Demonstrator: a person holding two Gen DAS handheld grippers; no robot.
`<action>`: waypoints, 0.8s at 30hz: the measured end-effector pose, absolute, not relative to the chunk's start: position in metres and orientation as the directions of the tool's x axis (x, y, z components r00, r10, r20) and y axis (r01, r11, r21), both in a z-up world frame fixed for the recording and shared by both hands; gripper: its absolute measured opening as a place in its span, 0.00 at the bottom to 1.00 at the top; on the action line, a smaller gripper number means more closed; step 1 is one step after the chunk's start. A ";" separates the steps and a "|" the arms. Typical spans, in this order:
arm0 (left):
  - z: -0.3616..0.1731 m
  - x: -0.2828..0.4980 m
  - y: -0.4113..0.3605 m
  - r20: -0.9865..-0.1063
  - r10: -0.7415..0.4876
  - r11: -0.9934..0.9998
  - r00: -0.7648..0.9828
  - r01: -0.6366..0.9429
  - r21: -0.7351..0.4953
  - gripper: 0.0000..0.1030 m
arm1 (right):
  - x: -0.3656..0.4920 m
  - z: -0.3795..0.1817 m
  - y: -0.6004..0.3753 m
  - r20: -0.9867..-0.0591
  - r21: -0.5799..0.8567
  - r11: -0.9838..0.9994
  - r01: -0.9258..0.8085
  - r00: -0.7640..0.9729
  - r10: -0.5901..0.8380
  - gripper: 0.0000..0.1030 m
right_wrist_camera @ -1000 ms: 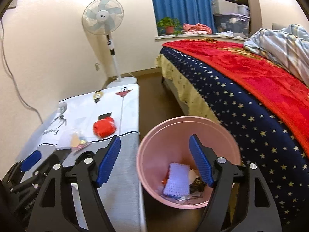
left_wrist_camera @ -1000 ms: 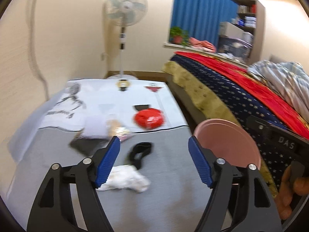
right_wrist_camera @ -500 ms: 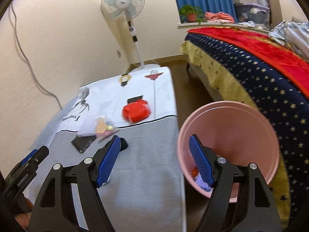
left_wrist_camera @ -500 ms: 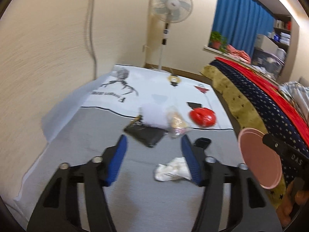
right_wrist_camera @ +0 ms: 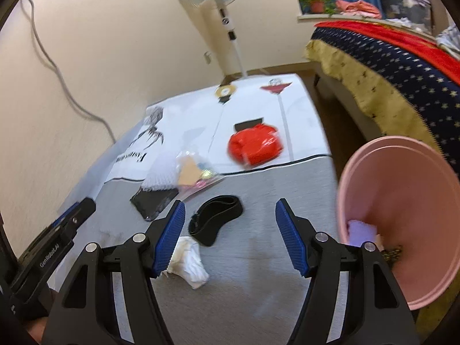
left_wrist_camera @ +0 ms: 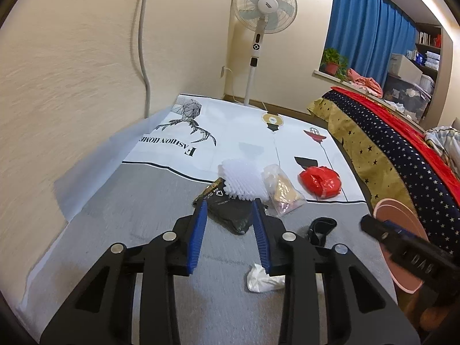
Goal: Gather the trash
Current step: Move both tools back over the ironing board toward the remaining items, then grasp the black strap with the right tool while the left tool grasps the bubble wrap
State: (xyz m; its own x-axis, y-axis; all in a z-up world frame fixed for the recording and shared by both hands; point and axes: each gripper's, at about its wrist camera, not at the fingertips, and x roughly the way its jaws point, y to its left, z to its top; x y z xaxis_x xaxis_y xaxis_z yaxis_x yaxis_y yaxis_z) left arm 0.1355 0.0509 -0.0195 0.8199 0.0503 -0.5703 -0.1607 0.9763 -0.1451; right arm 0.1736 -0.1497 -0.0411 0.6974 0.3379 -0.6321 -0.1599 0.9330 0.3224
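Observation:
Trash lies on a cloth-covered table (left_wrist_camera: 129, 230): a black packet (left_wrist_camera: 230, 211), white foam mesh (left_wrist_camera: 244, 179), a clear bag (left_wrist_camera: 283, 189), a red bag (left_wrist_camera: 320, 181), a black band (left_wrist_camera: 320, 227) and a crumpled white tissue (left_wrist_camera: 263, 279). My left gripper (left_wrist_camera: 228, 221) is open and empty, fingertips near the black packet. My right gripper (right_wrist_camera: 228, 230) is open and empty above the black band (right_wrist_camera: 215, 220) and the tissue (right_wrist_camera: 188, 261). The pink bin (right_wrist_camera: 402, 218) stands at the table's right edge, with trash inside.
A standing fan (left_wrist_camera: 263, 20) is beyond the table's far end. A bed with a starry blanket (left_wrist_camera: 402, 143) runs along the right. A wall with a cable (left_wrist_camera: 142, 43) borders the left.
Both grippers swung left from the bin toward the table. The left gripper's jaws have narrowed and it has come close to the black packet. The right now looks over the band and tissue.

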 end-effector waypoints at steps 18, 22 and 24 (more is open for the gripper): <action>-0.045 0.190 0.066 -0.617 0.035 0.968 0.786 -0.179 -0.174 0.31 | 0.214 -0.086 -0.114 -0.732 0.302 0.937 -0.175 0.587 0.346 0.53; -0.052 0.207 0.063 -0.631 0.021 0.966 0.776 -0.179 -0.188 0.32 | 0.219 -0.086 -0.119 -0.734 0.301 0.935 -0.186 0.581 0.352 0.29; -0.055 0.215 0.061 -0.636 0.019 0.966 0.771 -0.178 -0.188 0.38 | 0.219 -0.083 -0.120 -0.736 0.271 0.943 -0.193 0.590 0.333 0.18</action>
